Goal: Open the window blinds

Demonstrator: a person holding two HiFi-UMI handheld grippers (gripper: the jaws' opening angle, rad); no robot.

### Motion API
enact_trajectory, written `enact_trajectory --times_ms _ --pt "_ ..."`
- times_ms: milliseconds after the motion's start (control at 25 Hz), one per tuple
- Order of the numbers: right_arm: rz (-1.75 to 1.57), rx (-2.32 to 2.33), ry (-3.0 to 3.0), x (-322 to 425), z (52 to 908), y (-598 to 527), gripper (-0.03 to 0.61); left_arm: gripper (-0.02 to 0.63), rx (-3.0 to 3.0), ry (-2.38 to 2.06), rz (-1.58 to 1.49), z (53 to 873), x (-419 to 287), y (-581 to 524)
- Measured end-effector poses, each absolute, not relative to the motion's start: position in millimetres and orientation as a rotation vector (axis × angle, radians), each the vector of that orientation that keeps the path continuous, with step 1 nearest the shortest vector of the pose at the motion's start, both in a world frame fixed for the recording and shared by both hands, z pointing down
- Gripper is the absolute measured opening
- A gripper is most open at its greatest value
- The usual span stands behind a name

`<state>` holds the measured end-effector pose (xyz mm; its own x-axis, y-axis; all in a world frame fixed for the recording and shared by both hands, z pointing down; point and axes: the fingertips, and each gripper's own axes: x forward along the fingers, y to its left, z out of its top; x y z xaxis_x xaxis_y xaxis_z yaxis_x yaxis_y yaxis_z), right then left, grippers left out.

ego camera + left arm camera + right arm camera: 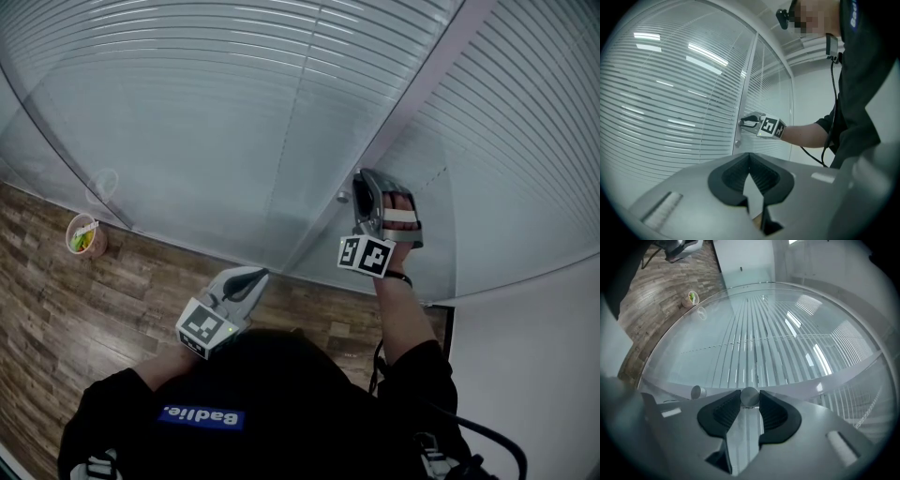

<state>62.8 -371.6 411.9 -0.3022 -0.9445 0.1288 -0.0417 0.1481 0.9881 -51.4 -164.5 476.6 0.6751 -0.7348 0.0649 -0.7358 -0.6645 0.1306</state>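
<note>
Metal knob (pixel 750 397) pinched by right tongs (pixel 750 393), arm outstretched; left tongs (pixel 749 158) closed, empty

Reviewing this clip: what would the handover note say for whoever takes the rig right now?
Right gripper: shut on the small round silver knob on the grey frame post between the glass panels.
Left gripper: shut, empty, held low, away from the window.
White horizontal slat blinds: behind the glass, slats look closed.
Done: knob gripped.
Left: probably turn the knob until the slats open. A second silver knob sits beside it.
</note>
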Motion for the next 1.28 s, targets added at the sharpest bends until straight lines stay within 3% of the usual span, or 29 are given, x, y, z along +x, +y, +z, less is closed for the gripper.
enact_trajectory --times_ms 680,1120,1280 --pt "-0.692 1.442 -2.066 68 399 -377 0.13 0.0 2.741 -1.215 0.022 476 -52 -168" --pt "0.094 1.73 -2.5 80 395 -386 0.132 0.0 2.725 -1.213 0.013 475 -55 -175" --pt "0.242 1.761 -2.554 81 397 -384 0.132 0.0 2.724 -1.216 0.01 479 -57 -174"
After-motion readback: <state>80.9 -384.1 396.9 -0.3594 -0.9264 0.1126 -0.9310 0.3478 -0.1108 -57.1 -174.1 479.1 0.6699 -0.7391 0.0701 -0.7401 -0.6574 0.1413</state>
